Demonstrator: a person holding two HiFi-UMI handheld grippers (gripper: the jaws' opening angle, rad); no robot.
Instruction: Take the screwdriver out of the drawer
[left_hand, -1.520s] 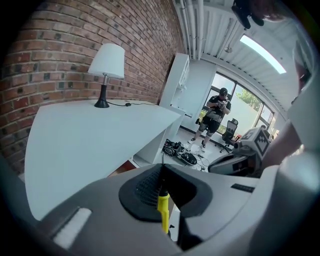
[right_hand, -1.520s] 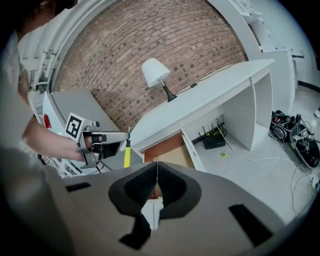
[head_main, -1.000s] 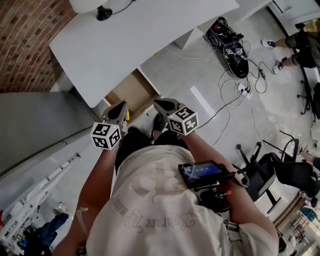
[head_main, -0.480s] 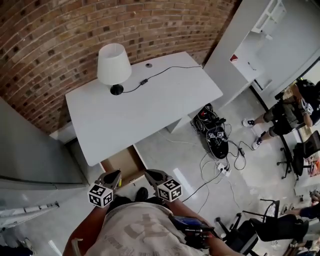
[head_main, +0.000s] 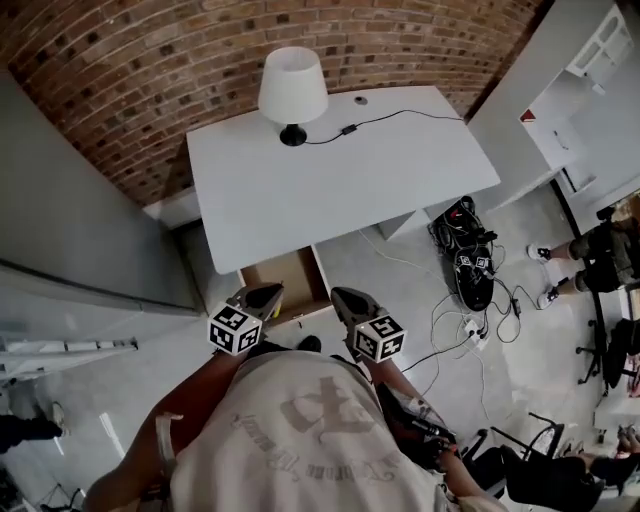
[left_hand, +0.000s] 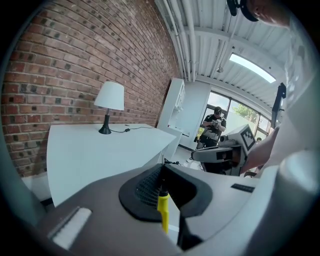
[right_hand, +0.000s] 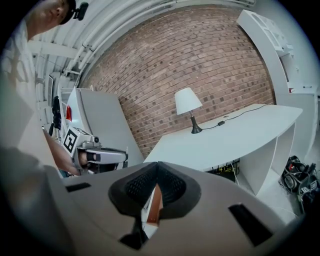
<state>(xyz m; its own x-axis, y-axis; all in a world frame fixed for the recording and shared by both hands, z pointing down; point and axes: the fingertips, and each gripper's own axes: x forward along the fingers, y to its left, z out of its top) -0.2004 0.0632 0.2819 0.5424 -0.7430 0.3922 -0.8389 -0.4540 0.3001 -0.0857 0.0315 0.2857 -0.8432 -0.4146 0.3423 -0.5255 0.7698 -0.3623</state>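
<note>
In the left gripper view my left gripper (left_hand: 162, 171) is shut on a yellow-handled screwdriver (left_hand: 163, 210), whose thin metal shaft pokes up past the jaw tips. In the head view the left gripper (head_main: 268, 293) hovers at the front edge of the open wooden drawer (head_main: 285, 272) under the white desk (head_main: 340, 180). My right gripper (head_main: 345, 297) is beside it, just right of the drawer. Its jaws (right_hand: 156, 167) are shut with nothing between them. Each gripper shows in the other's view: the right gripper (left_hand: 220, 152), the left gripper (right_hand: 102, 156).
A white lamp (head_main: 292, 90) with a black cord stands at the back of the desk, against a brick wall. A grey cabinet (head_main: 80, 250) is to the left. A tangle of cables (head_main: 470, 262) lies on the floor to the right, and a person (head_main: 610, 250) stands further right.
Both grippers have risen from down by the drawer. The head view has swung up, so the whole desk and lamp now show. The left gripper has kept its hold on the screwdriver.
</note>
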